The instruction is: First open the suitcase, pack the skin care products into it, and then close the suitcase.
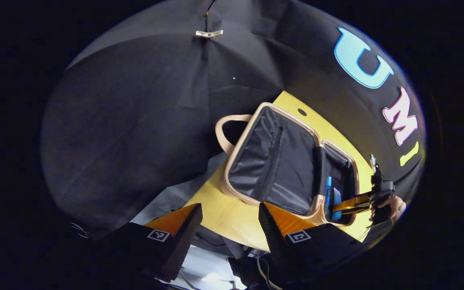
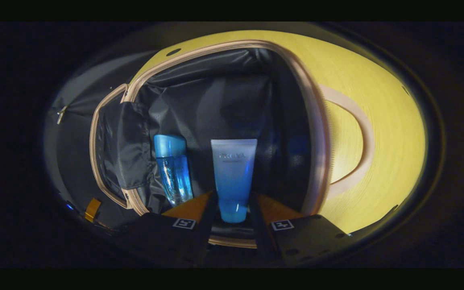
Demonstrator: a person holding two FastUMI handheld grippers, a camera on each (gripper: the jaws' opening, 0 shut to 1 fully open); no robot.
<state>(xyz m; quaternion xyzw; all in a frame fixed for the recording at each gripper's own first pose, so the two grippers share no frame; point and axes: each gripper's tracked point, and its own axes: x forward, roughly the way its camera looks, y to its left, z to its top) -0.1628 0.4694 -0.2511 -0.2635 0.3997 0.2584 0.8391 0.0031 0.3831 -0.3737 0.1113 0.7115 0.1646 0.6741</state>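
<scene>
right gripper [image 2: 232,209] pinching tube [image 2: 233,177] | left gripper [image 1: 230,225] spread | suitcase [image 1: 274,169] open on yellow table [image 1: 220,213]

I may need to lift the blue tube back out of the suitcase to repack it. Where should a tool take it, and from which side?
Grip the blue tube at its capped end, as the right tool does now, fingers on either side, coming from the suitcase rim beyond the cap. The body widens to a flat crimp farther in, and the blue bottle lies close beside it.
</scene>
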